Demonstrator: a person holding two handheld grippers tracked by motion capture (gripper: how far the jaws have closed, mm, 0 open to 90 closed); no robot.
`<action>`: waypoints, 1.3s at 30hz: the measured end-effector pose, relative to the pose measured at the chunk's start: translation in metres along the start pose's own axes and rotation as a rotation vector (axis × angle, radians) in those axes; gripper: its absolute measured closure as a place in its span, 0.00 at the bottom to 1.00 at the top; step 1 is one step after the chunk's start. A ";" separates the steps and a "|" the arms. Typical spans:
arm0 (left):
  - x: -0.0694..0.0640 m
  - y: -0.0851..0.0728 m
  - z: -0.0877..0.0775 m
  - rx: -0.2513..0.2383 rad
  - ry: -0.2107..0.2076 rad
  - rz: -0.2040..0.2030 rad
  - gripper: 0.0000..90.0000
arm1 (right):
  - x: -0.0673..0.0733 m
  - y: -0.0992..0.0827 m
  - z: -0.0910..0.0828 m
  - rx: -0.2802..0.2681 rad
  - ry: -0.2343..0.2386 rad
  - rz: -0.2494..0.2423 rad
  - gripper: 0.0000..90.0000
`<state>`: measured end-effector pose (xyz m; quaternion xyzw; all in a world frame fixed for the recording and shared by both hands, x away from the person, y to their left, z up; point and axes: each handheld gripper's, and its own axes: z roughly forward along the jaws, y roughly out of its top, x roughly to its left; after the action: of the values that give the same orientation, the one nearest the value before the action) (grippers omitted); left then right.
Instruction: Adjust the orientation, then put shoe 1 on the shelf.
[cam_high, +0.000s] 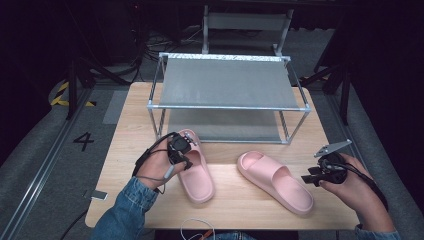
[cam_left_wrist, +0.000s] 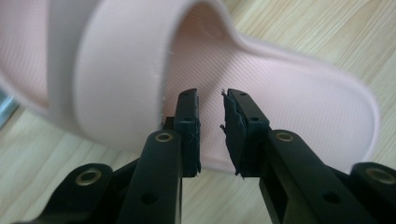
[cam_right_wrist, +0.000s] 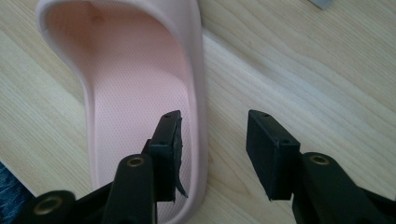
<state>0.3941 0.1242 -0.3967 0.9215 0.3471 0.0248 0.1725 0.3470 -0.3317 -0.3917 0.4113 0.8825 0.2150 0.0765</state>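
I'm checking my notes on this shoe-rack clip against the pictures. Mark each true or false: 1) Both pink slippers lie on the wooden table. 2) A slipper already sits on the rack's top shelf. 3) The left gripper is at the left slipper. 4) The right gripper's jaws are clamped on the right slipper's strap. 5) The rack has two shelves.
1) True: the left slipper and the right slipper both lie on the wooden table.
2) False: the top shelf of the rack is bare.
3) True: the left gripper has its jaws at that slipper's side edge.
4) False: the right gripper is open, its jaws astride the slipper's side rim, not pressing it.
5) True: a lower shelf shows beneath the top one.
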 end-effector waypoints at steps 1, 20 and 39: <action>0.003 -0.004 -0.002 0.004 0.003 -0.015 0.83 | 0.000 0.002 0.001 0.000 0.000 -0.006 0.63; 0.008 -0.013 -0.007 0.032 0.007 -0.080 0.60 | 0.001 0.008 0.005 0.003 0.011 -0.023 0.63; -0.001 -0.003 0.000 0.012 0.022 -0.061 0.91 | 0.000 0.000 0.001 -0.003 -0.002 -0.007 0.63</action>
<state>0.3913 0.1253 -0.3971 0.9112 0.3770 0.0275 0.1640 0.3477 -0.3314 -0.3924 0.4081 0.8836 0.2155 0.0787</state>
